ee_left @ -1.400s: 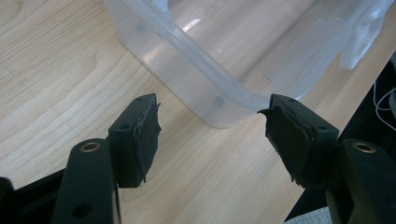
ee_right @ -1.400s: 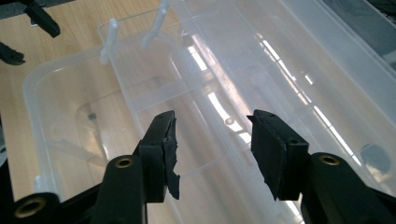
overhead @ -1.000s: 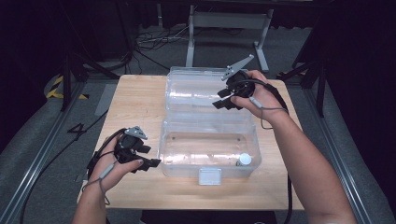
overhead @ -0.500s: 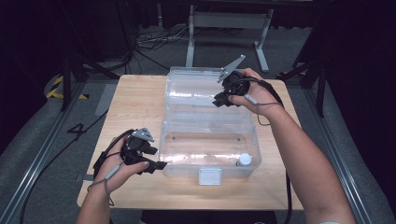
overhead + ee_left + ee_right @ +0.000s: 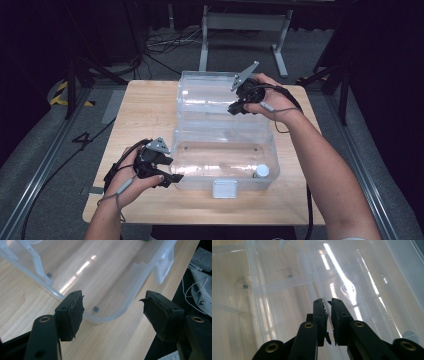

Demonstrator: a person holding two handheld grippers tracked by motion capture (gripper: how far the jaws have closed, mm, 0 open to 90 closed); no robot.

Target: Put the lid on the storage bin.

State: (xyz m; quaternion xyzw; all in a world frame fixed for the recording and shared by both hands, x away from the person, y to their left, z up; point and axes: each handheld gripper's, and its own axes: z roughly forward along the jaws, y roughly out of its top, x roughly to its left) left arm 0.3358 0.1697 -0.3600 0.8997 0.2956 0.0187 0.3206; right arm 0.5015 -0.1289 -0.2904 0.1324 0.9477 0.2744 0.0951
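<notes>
A clear plastic box [image 5: 225,150] stands on the wooden table [image 5: 150,110] with its lid [image 5: 210,97] folded back flat behind it. A small white-capped container [image 5: 260,171] lies in the box's front right corner. My left gripper [image 5: 172,179] is open at the box's front left corner [image 5: 105,317], which sits between the pads [image 5: 75,312] untouched. My right gripper [image 5: 235,109] hovers at the lid's right side. Its jaws have just been closing and stand almost together [image 5: 329,302]. I see nothing between them, though clear plastic would be hard to make out.
A white latch [image 5: 224,189] hangs from the box's front wall, near the table's front edge. Bare wood lies left of the box. Beyond the table, cables [image 5: 160,45] and a grey metal stand [image 5: 245,25] sit on the dark floor.
The right hand has tipped a little over the lid, raising its grey plate. The left hand has shifted slightly toward the box's front corner. The box has stayed put.
</notes>
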